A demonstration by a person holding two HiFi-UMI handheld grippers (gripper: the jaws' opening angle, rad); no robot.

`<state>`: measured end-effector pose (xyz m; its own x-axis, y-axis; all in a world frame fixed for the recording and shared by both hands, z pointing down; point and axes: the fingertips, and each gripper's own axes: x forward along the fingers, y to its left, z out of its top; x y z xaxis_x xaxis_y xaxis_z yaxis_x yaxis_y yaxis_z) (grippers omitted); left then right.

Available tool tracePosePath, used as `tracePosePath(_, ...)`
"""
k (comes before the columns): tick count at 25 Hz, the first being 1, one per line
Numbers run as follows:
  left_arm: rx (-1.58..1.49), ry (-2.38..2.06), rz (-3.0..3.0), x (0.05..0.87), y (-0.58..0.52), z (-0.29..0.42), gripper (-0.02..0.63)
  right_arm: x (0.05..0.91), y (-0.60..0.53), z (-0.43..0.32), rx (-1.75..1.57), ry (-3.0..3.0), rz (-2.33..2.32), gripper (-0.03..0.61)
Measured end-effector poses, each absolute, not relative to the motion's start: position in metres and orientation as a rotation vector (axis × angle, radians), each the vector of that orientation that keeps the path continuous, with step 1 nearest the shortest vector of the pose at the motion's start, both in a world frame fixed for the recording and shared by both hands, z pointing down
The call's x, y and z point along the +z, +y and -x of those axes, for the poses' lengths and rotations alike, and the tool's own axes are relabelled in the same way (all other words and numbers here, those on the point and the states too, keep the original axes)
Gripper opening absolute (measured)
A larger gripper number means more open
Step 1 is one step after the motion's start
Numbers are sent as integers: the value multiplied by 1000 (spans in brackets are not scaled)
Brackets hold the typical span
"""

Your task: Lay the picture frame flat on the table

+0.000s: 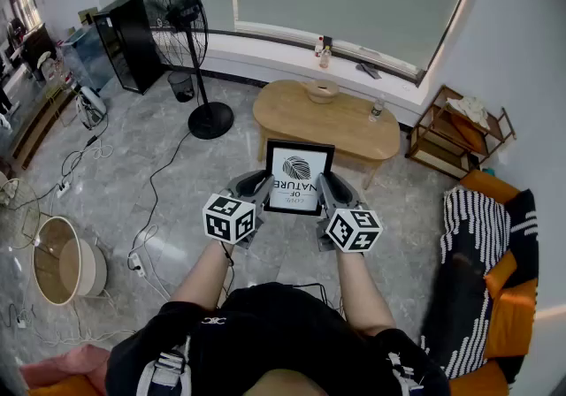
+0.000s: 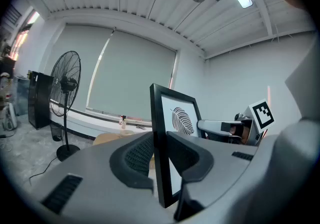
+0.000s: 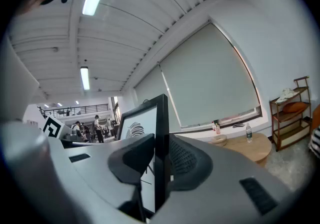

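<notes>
A black picture frame [image 1: 299, 178] with a leaf print and the words "nature of" hangs in the air, held between both grippers above the floor. My left gripper [image 1: 258, 184] is shut on the picture frame's [image 2: 161, 138] left edge; my right gripper [image 1: 325, 184] is shut on the picture frame's [image 3: 160, 143] right edge. The oval wooden table [image 1: 354, 125] stands beyond the frame, toward the window. In the left gripper view the right gripper [image 2: 225, 127] shows across the picture.
On the table sit a wooden bowl [image 1: 322, 90] and a water bottle [image 1: 378, 110]. A standing fan [image 1: 181, 41] rises at the left, with cables on the floor. A wooden shelf [image 1: 455, 133] and a striped sofa [image 1: 491, 262] are at the right.
</notes>
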<state>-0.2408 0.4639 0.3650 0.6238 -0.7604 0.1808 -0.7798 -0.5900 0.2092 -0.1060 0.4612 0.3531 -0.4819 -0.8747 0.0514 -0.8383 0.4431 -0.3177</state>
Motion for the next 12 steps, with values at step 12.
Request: tracePosePath(12, 96, -1164, -2634, 373, 476, 294, 97, 370, 476, 159, -512, 2511, 1600, 109)
